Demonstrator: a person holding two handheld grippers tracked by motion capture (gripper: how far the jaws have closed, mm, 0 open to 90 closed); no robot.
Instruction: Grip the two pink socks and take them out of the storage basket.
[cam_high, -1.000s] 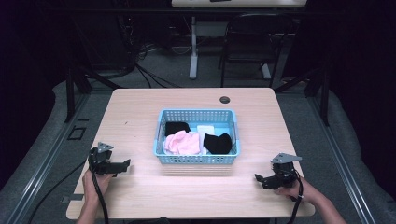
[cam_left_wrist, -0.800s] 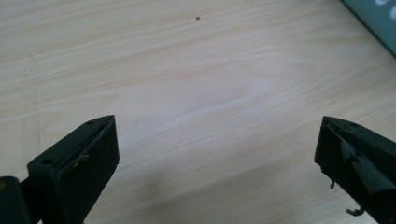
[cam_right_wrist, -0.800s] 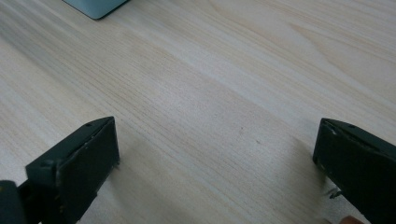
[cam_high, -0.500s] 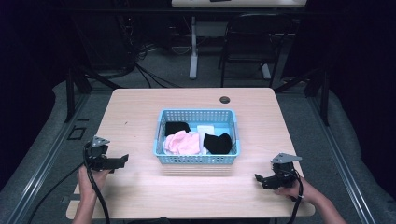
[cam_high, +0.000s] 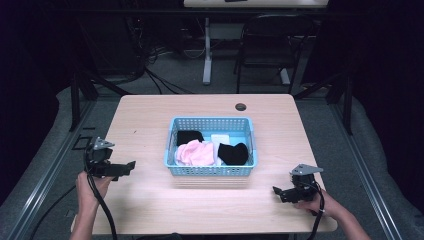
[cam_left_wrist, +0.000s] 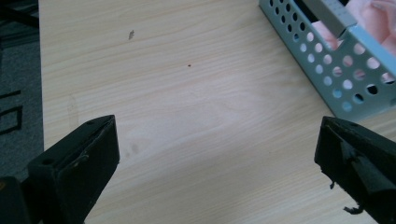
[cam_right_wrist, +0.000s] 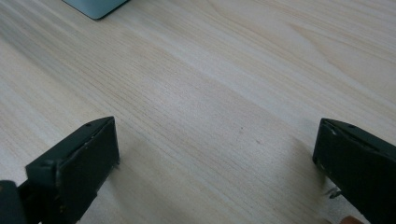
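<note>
A light blue perforated basket (cam_high: 210, 171) sits mid-table and holds a pink cloth (cam_high: 195, 153), two black cloths (cam_high: 233, 153) and something white (cam_high: 219, 138). My left gripper (cam_high: 131, 165) is lifted over the table's left side, open, its jaws pointing at the basket's left wall (cam_left_wrist: 327, 65) with nothing between them. My right gripper (cam_high: 276, 191) rests low near the front right, open and empty, over bare wood. The basket's corner (cam_right_wrist: 95, 7) shows at the top of the right gripper view.
The wooden table (cam_high: 150, 120) has a dark round cable hole (cam_high: 240, 106) at the back. Cables trail from both grippers over the front edge. A chair (cam_high: 270, 45) and desk legs stand on the floor beyond.
My left gripper has risen and drifted left and away from the front edge, still open. The right gripper has stayed put.
</note>
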